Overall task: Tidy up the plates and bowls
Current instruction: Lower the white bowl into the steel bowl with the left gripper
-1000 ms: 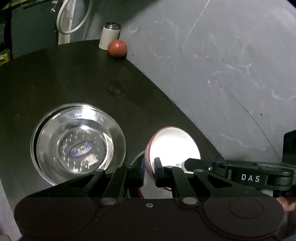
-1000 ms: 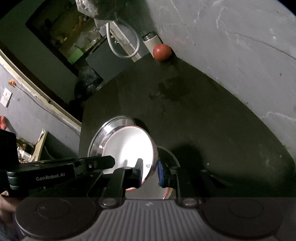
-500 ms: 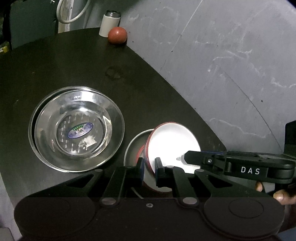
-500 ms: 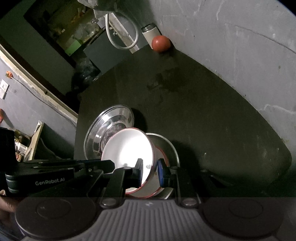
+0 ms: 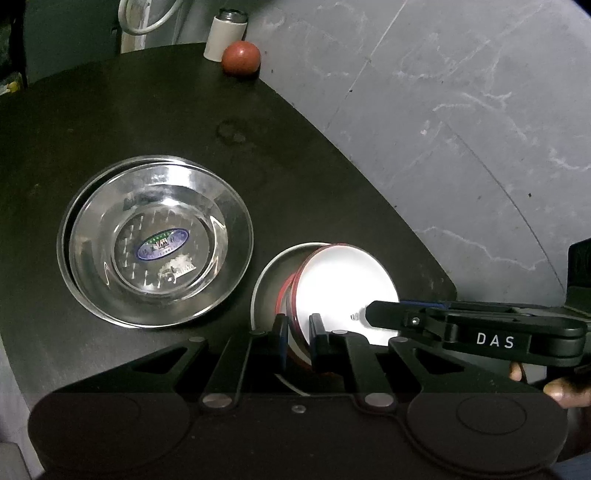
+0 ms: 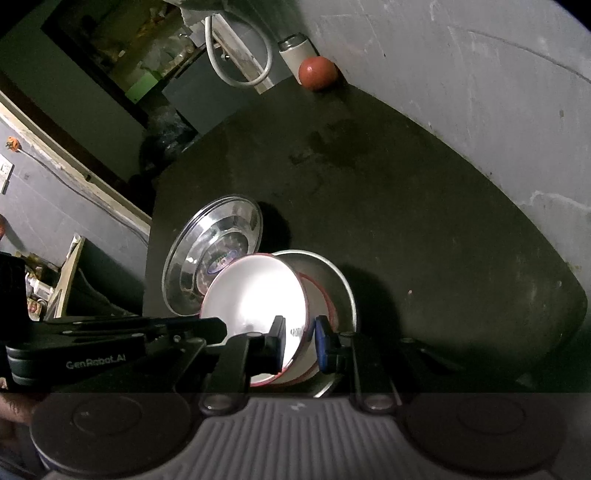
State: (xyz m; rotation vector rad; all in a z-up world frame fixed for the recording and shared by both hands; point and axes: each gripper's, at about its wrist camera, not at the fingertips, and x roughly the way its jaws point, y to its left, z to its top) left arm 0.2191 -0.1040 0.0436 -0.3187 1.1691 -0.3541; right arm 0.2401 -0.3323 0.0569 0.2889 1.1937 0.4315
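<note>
A white bowl with a red rim hangs tilted just over a small steel bowl near the front of the black table. My left gripper is shut on its near rim. My right gripper is shut on the rim from the other side, where the white bowl hides part of the small steel bowl. A second red rim shows beneath the held bowl. A stack of wide steel bowls sits to the left, also seen as the steel stack.
A red ball and a white can stand at the far edge against the grey wall. The black table curves along that wall. A white hose hangs beyond the table.
Both grippers have carried the white bowl away from the steel stack and down over the small steel bowl, which has come into view beneath it.
</note>
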